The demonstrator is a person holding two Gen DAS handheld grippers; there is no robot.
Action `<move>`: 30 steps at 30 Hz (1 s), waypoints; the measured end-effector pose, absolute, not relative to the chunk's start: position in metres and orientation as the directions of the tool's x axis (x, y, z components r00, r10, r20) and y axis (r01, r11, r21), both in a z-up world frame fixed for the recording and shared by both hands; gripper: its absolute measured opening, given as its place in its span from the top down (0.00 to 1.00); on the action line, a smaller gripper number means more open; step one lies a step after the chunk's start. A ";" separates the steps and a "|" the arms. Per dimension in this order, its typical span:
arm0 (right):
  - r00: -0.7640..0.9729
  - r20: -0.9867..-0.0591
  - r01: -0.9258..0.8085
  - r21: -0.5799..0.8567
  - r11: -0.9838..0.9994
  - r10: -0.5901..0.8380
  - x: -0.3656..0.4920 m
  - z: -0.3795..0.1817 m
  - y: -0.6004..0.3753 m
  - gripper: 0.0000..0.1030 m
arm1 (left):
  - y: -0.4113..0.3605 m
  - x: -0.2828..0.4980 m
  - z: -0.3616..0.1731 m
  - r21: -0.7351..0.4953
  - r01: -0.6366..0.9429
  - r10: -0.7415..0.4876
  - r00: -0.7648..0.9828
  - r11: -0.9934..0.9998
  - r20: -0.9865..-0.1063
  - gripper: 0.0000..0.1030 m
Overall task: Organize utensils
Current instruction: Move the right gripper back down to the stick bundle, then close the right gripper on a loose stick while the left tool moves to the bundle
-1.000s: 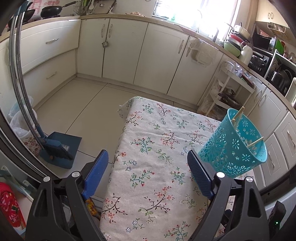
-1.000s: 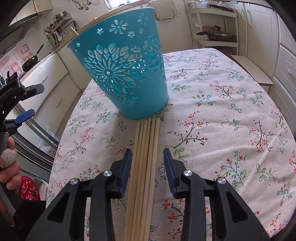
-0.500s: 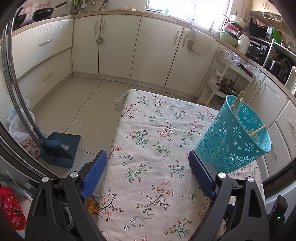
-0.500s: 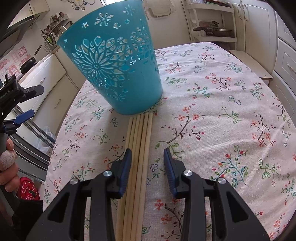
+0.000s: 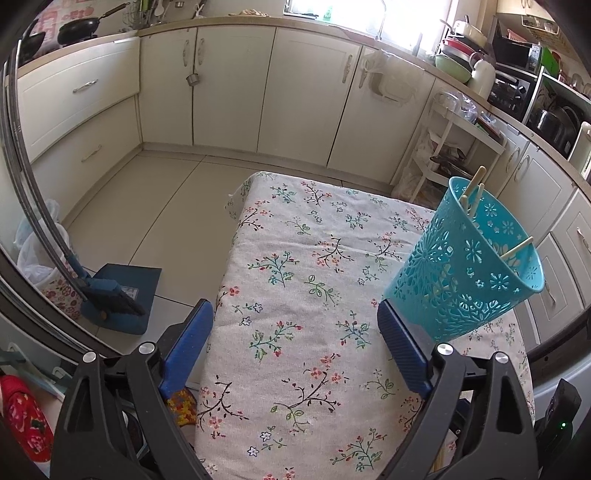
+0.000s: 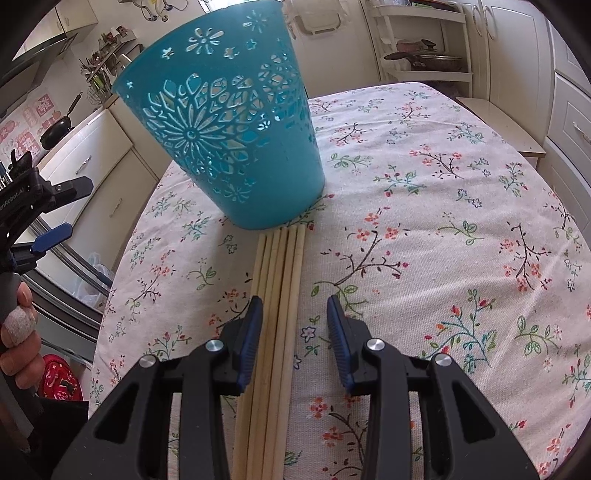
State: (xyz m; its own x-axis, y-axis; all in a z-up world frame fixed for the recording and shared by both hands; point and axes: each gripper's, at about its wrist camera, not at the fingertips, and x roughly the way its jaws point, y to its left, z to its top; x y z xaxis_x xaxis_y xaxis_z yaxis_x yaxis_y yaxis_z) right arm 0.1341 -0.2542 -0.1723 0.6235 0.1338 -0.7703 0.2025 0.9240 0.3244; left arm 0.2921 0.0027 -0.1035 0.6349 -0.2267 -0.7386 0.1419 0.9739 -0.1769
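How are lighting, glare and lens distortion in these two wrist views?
Left wrist: window blown out by daylight, cabinets bowed by the fisheye, dark vignette at the corners, tablecloth sharp. Right wrist: even daylight, a soft shadow beside the blue basket, chopsticks crisp, table edges curved.

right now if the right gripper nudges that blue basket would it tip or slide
Probably tip. The basket narrows to a small base and already leans in both views. Its cut-out walls suggest thin, light plastic, so a light push should move it. A few sticks stand loose inside and may rattle or shift; those on the cloth could roll.
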 end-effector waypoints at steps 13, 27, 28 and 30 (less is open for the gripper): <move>0.656 -0.742 0.190 0.338 0.922 0.137 0.134 -0.159 -0.261 0.65 | 0.008 0.294 -0.108 -0.199 0.130 -0.236 0.618 0.971 -0.750 0.15; 0.623 -0.778 0.196 0.258 0.946 0.083 0.152 -0.175 -0.260 0.69 | -0.021 0.292 -0.121 -0.142 0.207 -0.237 0.570 0.968 -0.787 0.15; 0.621 -0.780 0.190 0.246 0.950 0.078 0.154 -0.175 -0.258 0.69 | -0.023 0.292 -0.122 -0.138 0.212 -0.237 0.567 0.967 -0.789 0.15; 0.612 -0.789 0.168 0.196 0.966 0.054 0.160 -0.174 -0.253 0.69 | -0.028 0.291 -0.124 -0.128 0.224 -0.236 0.561 0.966 -0.794 0.15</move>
